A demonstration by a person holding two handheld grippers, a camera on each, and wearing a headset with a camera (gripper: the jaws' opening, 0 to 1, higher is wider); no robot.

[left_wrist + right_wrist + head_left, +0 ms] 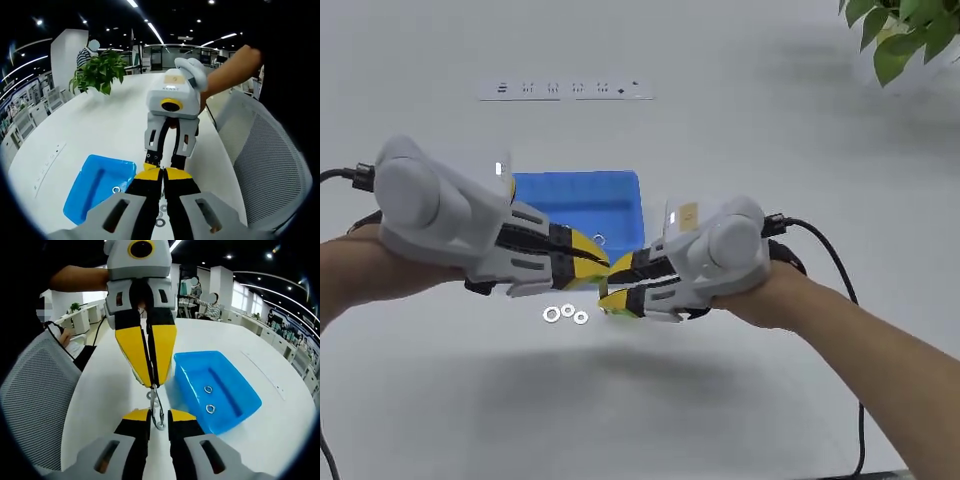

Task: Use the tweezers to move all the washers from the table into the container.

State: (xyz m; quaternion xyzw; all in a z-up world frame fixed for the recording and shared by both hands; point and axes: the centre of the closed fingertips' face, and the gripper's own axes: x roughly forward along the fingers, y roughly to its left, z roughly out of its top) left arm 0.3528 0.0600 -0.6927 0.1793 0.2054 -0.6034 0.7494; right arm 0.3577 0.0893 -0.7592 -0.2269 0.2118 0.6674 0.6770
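Left claw (151, 383) is clamped on the tweezers (155, 397); right claw (159, 415) looks nearly closed, though I cannot tell if it grips anything. Washers (565, 314) beside the bin (620, 185) could skid away if pinched off-centre.

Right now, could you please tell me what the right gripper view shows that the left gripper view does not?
Right gripper view: the tweezers in the left gripper's tongs, tips at a washer on the white table, and two washers in the blue container. Left gripper view: a potted plant. Both: that container and that table.
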